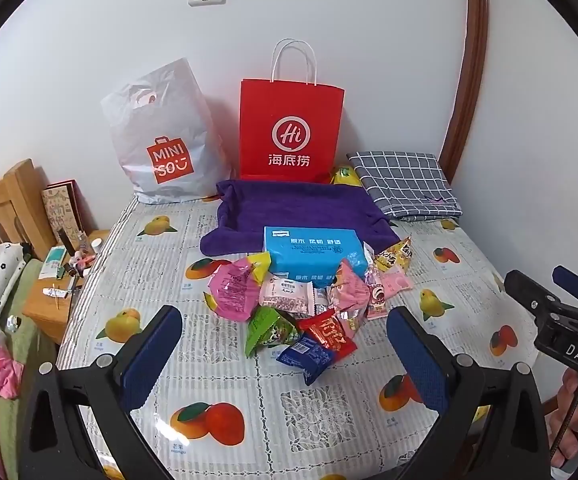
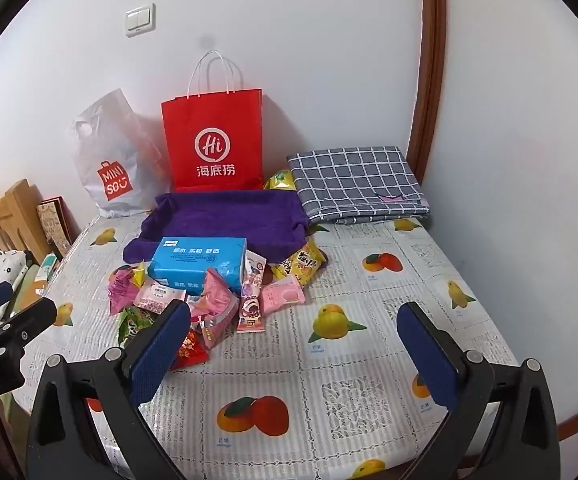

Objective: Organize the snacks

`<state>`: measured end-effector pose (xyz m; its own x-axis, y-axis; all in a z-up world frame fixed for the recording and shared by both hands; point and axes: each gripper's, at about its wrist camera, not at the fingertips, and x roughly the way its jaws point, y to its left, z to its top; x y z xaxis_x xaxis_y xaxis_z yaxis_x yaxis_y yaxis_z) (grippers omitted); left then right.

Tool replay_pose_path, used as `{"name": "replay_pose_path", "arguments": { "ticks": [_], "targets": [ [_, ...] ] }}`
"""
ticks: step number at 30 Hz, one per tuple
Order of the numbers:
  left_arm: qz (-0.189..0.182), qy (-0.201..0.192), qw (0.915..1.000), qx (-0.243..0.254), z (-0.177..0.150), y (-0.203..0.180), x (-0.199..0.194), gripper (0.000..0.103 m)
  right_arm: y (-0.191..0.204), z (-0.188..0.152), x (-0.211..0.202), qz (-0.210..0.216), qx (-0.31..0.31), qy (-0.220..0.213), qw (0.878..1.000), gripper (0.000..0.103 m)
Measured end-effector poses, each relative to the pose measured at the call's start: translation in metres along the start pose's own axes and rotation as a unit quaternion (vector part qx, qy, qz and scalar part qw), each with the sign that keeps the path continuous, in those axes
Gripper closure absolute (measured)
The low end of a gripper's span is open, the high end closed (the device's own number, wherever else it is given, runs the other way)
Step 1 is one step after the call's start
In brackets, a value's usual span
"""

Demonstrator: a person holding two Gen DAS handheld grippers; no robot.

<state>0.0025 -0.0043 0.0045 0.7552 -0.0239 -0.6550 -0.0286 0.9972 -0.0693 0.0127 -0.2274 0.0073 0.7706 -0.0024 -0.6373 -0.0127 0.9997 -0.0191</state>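
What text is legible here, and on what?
"MINI SO": white plastic bag.
"Hi" and "海底捞": red paper bag.
"原木 柔韧 舒适": blue tissue pack.
"DAS", cut off: right gripper's body, seen from the left wrist.
Snack pile wrappers, tablecloth fruit captions: too small or blurred to read.

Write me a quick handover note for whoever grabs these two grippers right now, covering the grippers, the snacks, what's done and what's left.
Left gripper: open, empty, hovering above the near edge of the snack pile.
Right gripper: open, empty, hovering to the right of the pile.
Snacks: loose packets heaped mid-table around the blue tissue pack, which rests on the front edge of the purple towel tray. One yellow packet lies behind the tray by the red paper bag.
Done: nothing sorted that shows; the tray holds no snacks.
Left: pick up each packet and group them, probably into the tray.
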Motion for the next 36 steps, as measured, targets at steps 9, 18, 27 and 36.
{"name": "replay_pose_path", "arguments": {
  "ticks": [9,18,27,36],
  "targets": [
    [-0.001,-0.001,1.0000,0.000,-0.0017,-0.0001,-0.0005,0.000,-0.0024,0.0006,-0.0016,0.004,0.011,0.001,1.000,0.001],
    [-0.003,-0.002,1.0000,0.000,-0.0024,-0.0004,-0.0014,0.000,-0.0015,-0.0009,-0.0039,0.005,0.013,-0.001,1.000,0.001],
    [-0.004,-0.003,1.0000,0.003,-0.0023,-0.0036,-0.0037,0.000,-0.0011,-0.0014,-0.0040,0.005,0.016,-0.001,1.000,0.001],
    [-0.005,-0.003,1.0000,0.004,-0.0027,-0.0044,-0.0040,0.000,-0.0018,-0.0035,-0.0029,0.006,0.018,0.000,1.000,0.001]
  ]
}}
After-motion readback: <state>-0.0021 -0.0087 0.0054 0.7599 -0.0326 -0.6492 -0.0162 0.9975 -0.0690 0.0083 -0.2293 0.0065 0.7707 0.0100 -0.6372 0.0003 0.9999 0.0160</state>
